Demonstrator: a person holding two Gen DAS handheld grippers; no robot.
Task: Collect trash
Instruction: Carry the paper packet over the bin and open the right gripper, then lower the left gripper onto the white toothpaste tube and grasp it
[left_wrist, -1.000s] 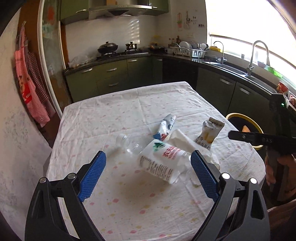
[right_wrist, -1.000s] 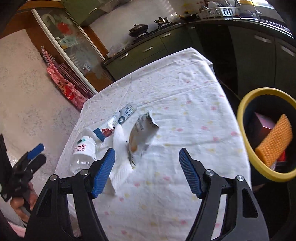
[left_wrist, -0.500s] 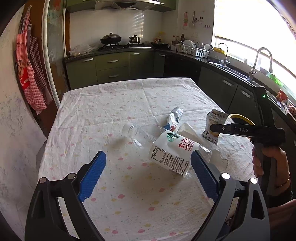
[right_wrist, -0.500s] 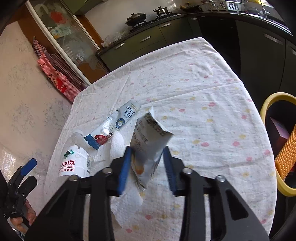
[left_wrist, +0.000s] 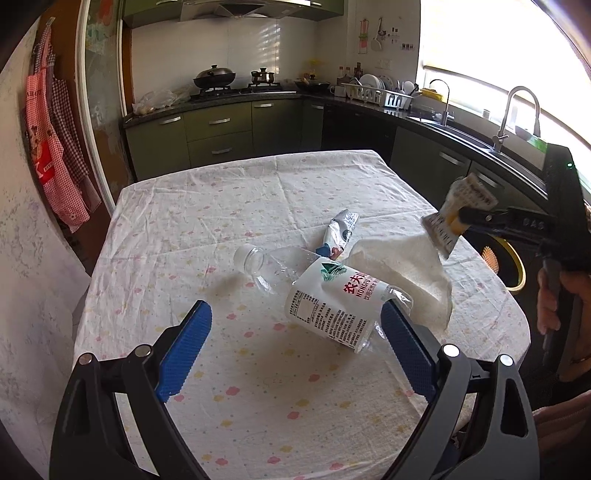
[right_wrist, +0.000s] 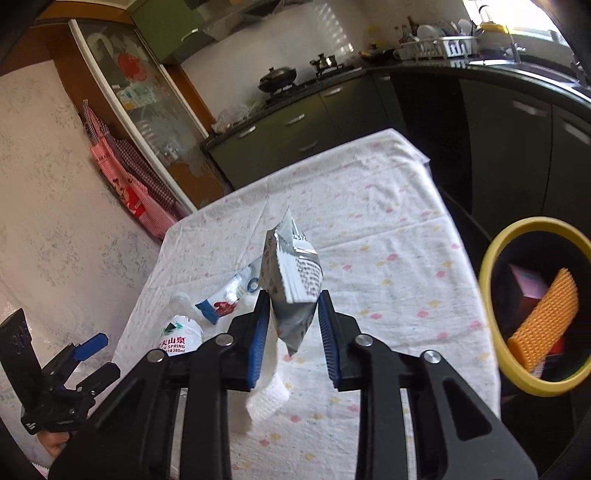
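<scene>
My right gripper is shut on a silver snack packet and holds it lifted above the table; it also shows in the left wrist view. My left gripper is open and empty, low over the table, just short of a clear plastic bottle that lies on its side. A white tissue and a blue-and-silver wrapper lie beyond the bottle. The bottle, tissue and wrapper also show in the right wrist view.
A yellow-rimmed bin stands off the table's right edge, with an orange ridged piece and a pink box inside. The table wears a spotted white cloth. Green kitchen cabinets and a counter run behind and to the right.
My right gripper closed on the snack packet and lifted it off the table, toward the bin side. My left gripper drew back a little from the bottle and stayed open.
</scene>
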